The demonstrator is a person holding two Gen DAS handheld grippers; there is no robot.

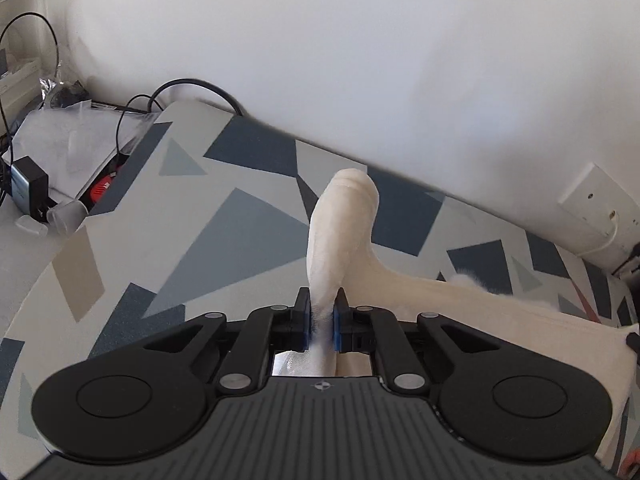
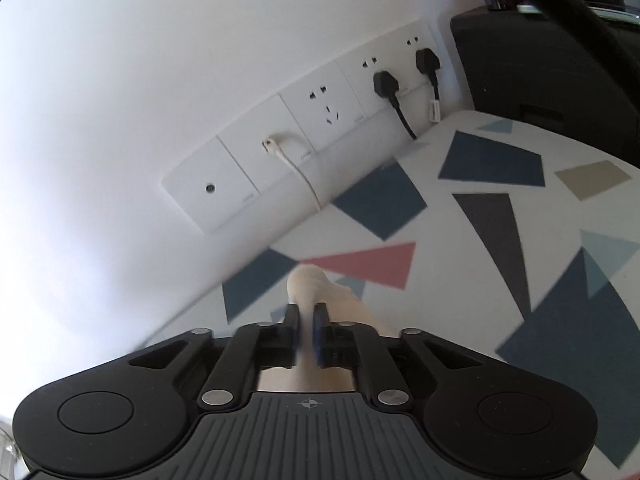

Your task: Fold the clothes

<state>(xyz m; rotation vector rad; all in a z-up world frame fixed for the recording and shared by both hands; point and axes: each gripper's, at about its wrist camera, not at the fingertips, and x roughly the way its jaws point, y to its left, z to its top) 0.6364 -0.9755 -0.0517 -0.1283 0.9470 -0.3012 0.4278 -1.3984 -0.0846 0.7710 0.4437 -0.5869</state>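
Pinching a bunched edge of the cream, soft, fleecy garment, the left claw has its two blue-padded fingers drawn nearly together, with only the thickness of the cloth between them. A rounded lobe of fabric stands up beyond the fingertips, and from there the garment stretches away to the right in a taut band just above the bench, a surface covered in a grey, blue and beige pattern of triangles. That tautness suggests the cloth is held at two points so that an edge stays straight, which is what a neat fold needs.

At the left edge of the left wrist view, off the bench end, lie black cables and one small dark power adapter; I count no more than that with confidence.

Further right, the right claw is likewise almost shut on the same cream garment, a smaller nub of it poking out past the fingers. Both claws hold the cloth lifted rather than flat, so how it is folded so far cannot be judged.

On the white wall behind runs a row of white socket plates: five show, with two black plugs and one white cable fitted. Only one garment shows.
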